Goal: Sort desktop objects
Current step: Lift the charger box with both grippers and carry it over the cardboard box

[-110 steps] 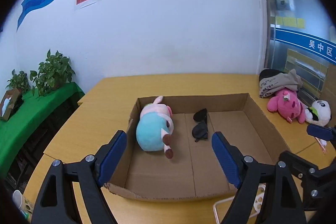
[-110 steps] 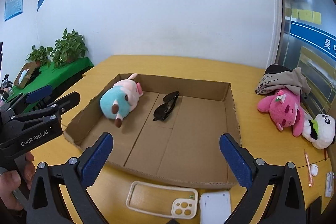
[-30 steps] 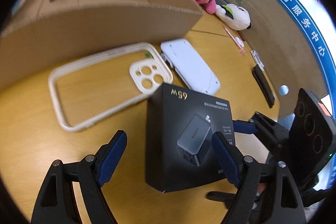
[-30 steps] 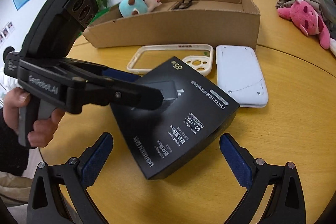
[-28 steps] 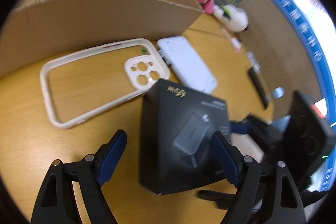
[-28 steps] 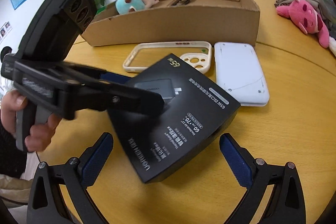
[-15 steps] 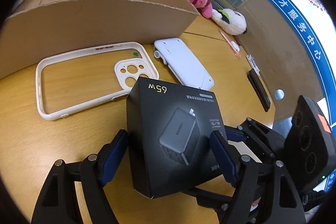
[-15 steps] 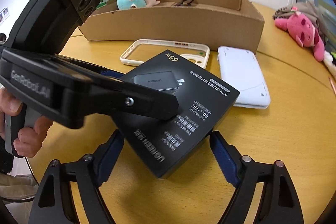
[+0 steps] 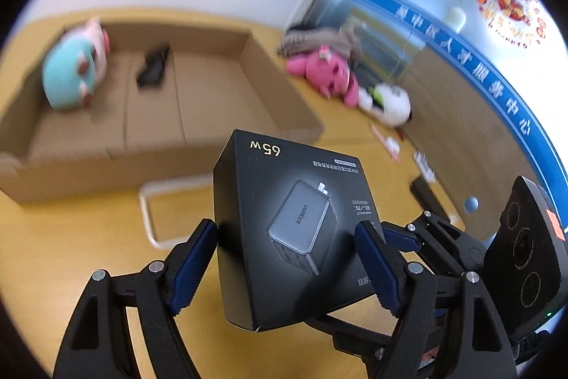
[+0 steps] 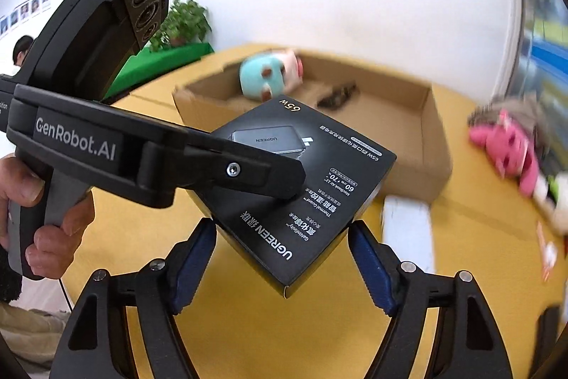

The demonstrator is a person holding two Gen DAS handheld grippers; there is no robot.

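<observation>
A black charger box (image 9: 294, 222) marked 65W is held up off the table by both grippers at once. My left gripper (image 9: 287, 258) is shut on its two sides. My right gripper (image 10: 284, 258) is shut on the same box (image 10: 305, 187) from the other end. The open cardboard box (image 9: 213, 84) lies beyond, holding a teal and pink plush (image 9: 72, 73) and black sunglasses (image 9: 152, 70). The cardboard box also shows in the right wrist view (image 10: 397, 116).
A white phone case frame (image 9: 159, 201) and a white flat device (image 10: 408, 229) lie on the wooden table by the box's near wall. A pink plush (image 9: 326, 77), a panda plush (image 9: 387, 102), folded cloth and small dark items lie to the right.
Both grippers closed on the charger box and lifted it off the table. The views have swung up toward the cardboard box.
</observation>
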